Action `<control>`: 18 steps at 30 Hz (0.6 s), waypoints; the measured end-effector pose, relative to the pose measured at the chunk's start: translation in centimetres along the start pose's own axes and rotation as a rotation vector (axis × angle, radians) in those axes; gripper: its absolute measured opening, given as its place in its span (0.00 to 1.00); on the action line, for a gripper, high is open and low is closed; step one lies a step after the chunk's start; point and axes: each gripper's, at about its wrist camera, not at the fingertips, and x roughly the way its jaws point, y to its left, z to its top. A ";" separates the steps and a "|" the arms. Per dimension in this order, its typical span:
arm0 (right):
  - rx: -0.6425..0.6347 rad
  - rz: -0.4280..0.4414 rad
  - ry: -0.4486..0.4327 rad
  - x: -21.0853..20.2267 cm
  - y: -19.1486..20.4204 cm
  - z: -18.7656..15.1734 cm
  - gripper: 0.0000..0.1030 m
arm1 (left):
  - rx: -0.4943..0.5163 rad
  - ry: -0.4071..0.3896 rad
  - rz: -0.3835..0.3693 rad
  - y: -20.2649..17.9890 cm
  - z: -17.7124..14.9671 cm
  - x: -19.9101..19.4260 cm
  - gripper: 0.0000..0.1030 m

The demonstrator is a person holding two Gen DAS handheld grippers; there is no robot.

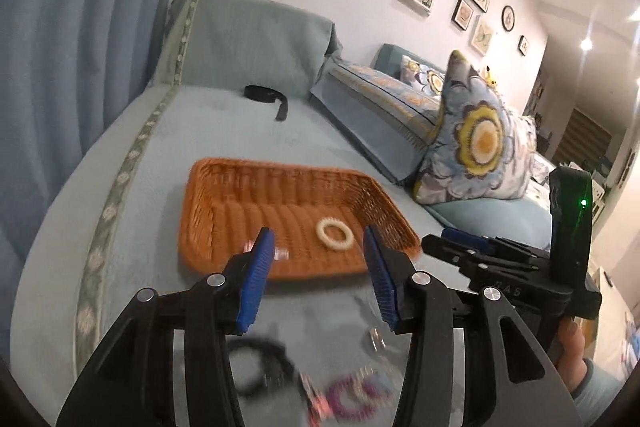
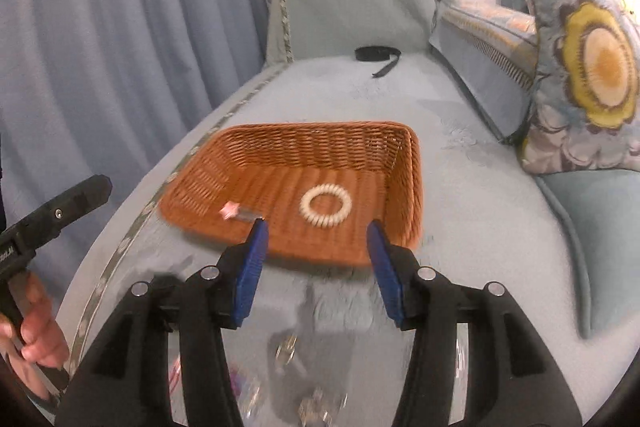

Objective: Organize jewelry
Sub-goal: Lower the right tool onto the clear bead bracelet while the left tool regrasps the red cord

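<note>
An orange wicker basket (image 1: 224,211) (image 2: 256,155) lies on the light blue sofa seat. In it lie a cream spiral ring (image 1: 334,233) (image 2: 325,205) and a small pink clip (image 2: 232,210), partly hidden behind my left finger in the left wrist view (image 1: 282,253). My left gripper (image 1: 320,267) is open and empty, just short of the basket's near rim. My right gripper (image 2: 318,267) is open and empty, also near the rim. Below the left gripper lie a black hair tie (image 1: 260,367), a pink and purple piece (image 1: 352,395) and a small silver piece (image 1: 376,339), all blurred.
A black strap (image 1: 266,97) (image 2: 376,55) lies at the far end of the seat. A flowered cushion (image 1: 476,139) (image 2: 588,75) stands to the right. A blue curtain (image 1: 80,27) hangs on the left. Small silver pieces (image 2: 286,347) lie under the right gripper.
</note>
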 end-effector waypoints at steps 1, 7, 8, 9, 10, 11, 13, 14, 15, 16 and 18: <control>-0.005 0.001 -0.005 -1.1 0.3 -0.9 0.47 | -0.004 -0.001 0.008 -0.1 -0.9 -1.1 0.43; -0.031 0.000 -0.006 -4.2 1.8 -6.2 0.47 | -0.059 0.062 0.036 0.2 -6.8 -4.2 0.43; -0.026 0.011 0.008 -4.2 2.0 -7.4 0.47 | -0.071 0.081 0.038 0.2 -8.2 -4.5 0.43; -0.023 0.016 0.018 -4.1 2.1 -8.1 0.47 | -0.077 0.097 0.041 0.2 -9.3 -4.5 0.43; -0.017 0.017 0.027 -3.9 2.2 -8.8 0.47 | -0.085 0.114 0.042 0.4 -10.2 -4.5 0.43; -0.011 0.020 0.036 -3.6 2.3 -9.3 0.47 | -0.091 0.136 0.043 0.3 -11.3 -4.4 0.43; 0.002 0.030 0.052 -2.8 2.3 -10.1 0.47 | -0.070 0.175 0.059 -0.2 -13.2 -4.0 0.43; 0.003 0.034 0.056 -2.4 2.4 -10.6 0.47 | -0.057 0.187 0.066 -0.3 -13.6 -3.9 0.43; 0.002 0.034 0.059 -2.1 2.6 -10.9 0.47 | -0.039 0.200 0.070 -0.5 -14.2 -3.7 0.43; 0.000 0.034 0.063 -1.7 2.7 -11.2 0.47 | -0.019 0.214 0.068 -0.8 -14.7 -3.5 0.43; -0.003 0.036 0.075 -0.8 3.0 -11.7 0.46 | 0.009 0.231 0.069 -0.9 -15.4 -3.0 0.43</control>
